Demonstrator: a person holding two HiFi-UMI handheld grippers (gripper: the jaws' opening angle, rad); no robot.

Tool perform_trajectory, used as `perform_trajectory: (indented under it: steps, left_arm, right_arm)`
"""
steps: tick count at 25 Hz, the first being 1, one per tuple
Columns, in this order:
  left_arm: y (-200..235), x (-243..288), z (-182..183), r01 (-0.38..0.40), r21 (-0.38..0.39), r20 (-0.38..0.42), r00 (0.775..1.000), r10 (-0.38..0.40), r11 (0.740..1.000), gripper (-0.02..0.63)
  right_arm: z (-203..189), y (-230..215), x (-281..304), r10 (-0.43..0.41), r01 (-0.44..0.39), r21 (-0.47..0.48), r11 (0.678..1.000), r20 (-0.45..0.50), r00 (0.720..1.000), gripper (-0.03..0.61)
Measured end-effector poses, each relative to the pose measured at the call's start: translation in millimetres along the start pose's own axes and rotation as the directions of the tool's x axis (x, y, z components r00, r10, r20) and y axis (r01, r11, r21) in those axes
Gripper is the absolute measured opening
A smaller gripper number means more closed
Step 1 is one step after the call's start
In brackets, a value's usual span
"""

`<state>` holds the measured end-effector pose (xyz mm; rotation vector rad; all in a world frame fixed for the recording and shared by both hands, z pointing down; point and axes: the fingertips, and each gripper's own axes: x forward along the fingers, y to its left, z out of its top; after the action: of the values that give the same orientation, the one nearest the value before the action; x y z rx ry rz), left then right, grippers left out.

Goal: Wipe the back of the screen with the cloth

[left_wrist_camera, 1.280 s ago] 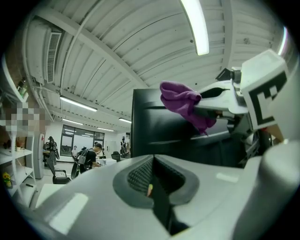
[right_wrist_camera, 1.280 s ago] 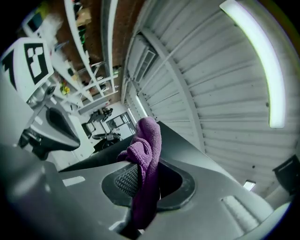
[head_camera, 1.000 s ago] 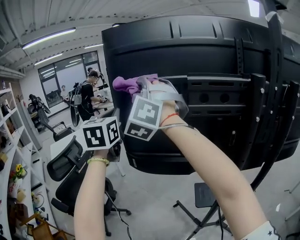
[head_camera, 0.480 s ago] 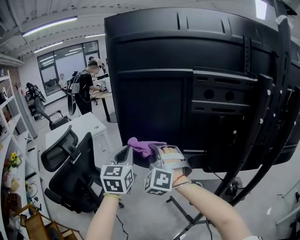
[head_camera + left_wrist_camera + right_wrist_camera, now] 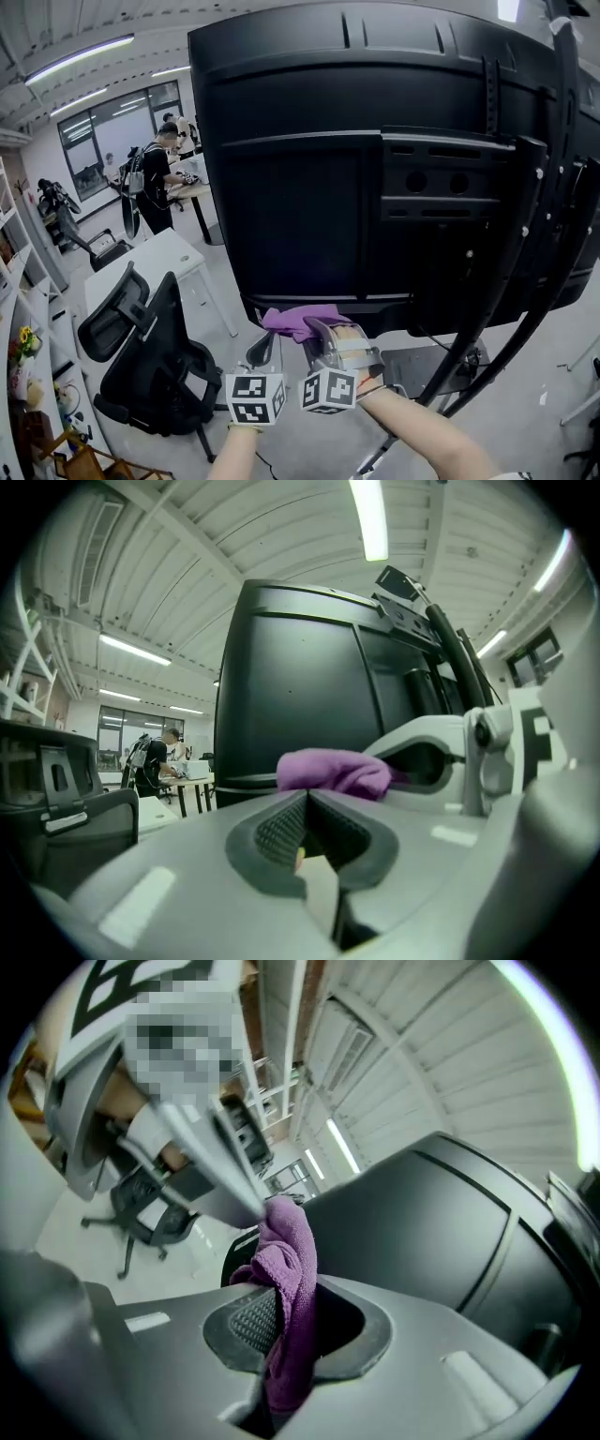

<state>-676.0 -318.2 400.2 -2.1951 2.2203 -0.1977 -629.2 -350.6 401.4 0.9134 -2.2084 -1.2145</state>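
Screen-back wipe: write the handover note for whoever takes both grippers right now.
Right gripper: shut on the purple cloth, held at the bottom edge of the screen; contact unclear.
Left gripper: shut, empty, beside the right one, below the screen.
Done: the black back panel shows no sign of which parts are wiped.
Left: probably treat the whole panel above as open; work the cloth upward across it.

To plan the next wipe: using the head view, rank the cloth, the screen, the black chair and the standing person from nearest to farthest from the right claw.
1. Cloth, gripped in the right claw.
2. Screen, its lower edge just above the claw.
3. Black chair, low at the left.
4. Person, far back at the left.
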Motion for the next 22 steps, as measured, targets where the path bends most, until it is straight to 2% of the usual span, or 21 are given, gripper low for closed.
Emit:
perform_trajectory:
  steps: [1, 2, 3, 4, 5, 7, 8, 9, 10, 12, 14, 18, 22]
  left_arm:
    - [-4.5, -2.8, -0.4, 0.02, 0.025, -0.007, 1.0, -0.02, 0.999, 0.006]
    - [-10.2, -5.6, -1.1, 0.05, 0.045, -0.015, 0.999, -0.05, 0.998, 0.006]
    - [-16.7, -8.9, -2.9, 0.081, 0.051, -0.021, 0.997, -0.08, 0.995, 0.008]
    - [-23.3, -12.7, -6.0, 0.104, 0.043, -0.025, 0.994, -0.103, 0.994, 0.006]
    - [-30.1, -16.5, -9.5, 0.121, 0.025, -0.028, 0.992, -0.12, 0.992, 0.008]
    - [-46.2, -23.7, -16.5, 0.145, -0.01, -0.027, 0.989, -0.145, 0.989, 0.008]
    - [-56.3, -27.3, -19.7, 0.156, -0.02, -0.025, 0.987, -0.157, 0.988, 0.008]
    - [-68.0, -31.0, -22.6, 0.167, -0.025, -0.023, 0.986, -0.167, 0.986, 0.008]
    - [-81.7, -35.2, -24.6, 0.179, -0.027, -0.02, 0.984, -0.179, 0.984, 0.006]
    - [-115.1, -44.5, -27.3, 0.213, -0.031, -0.018, 0.977, -0.213, 0.977, 0.006]
    - [-154.6, -53.4, -30.3, 0.257, -0.046, -0.031, 0.965, -0.259, 0.965, 0.006]
    - [-244.7, -68.8, -29.0, 0.324, -0.105, -0.054, 0.942, -0.331, 0.94, 0.006]
    - [-351.2, -85.4, -28.4, 0.371, -0.127, -0.069, 0.922, -0.382, 0.92, 0.008]
  right_arm:
    - [-1.6, -7.8, -6.9, -0.03, 0.027, 0.122, 0.992, 0.024, 0.999, 0.06]
    - [-6.6, -15.3, -15.8, -0.057, 0.045, 0.265, 0.963, 0.037, 0.998, 0.06]
    - [-14.4, -21.3, -26.4, -0.074, 0.048, 0.414, 0.909, 0.046, 0.996, 0.06]
    - [-23.9, -25.7, -38.5, -0.083, 0.037, 0.553, 0.833, 0.059, 0.995, 0.06]
    - [-34.0, -28.8, -51.5, -0.091, 0.017, 0.672, 0.74, 0.074, 0.993, 0.06]
    - [-53.2, -32.4, -80.0, -0.11, -0.021, 0.827, 0.561, 0.099, 0.989, 0.06]
    - [-62.0, -32.4, -95.2, -0.12, -0.032, 0.868, 0.496, 0.105, 0.987, 0.06]
    - [-70.1, -31.9, -110.8, -0.128, -0.04, 0.892, 0.45, 0.109, 0.986, 0.06]
    - [-77.3, -31.5, -126.8, -0.135, -0.047, 0.906, 0.42, 0.113, 0.984, 0.06]
    - [-91.5, -32.0, -160.7, -0.141, -0.051, 0.917, 0.395, 0.116, 0.983, 0.06]
    - [-109.2, -34.1, -196.6, -0.149, -0.034, 0.919, 0.393, 0.099, 0.984, 0.06]
    - [-152.4, -47.5, -275.0, -0.176, 0.02, 0.911, 0.411, 0.058, 0.983, 0.06]
    - [-208.6, -67.6, -366.4, -0.199, 0.075, 0.901, 0.426, 0.013, 0.98, 0.058]
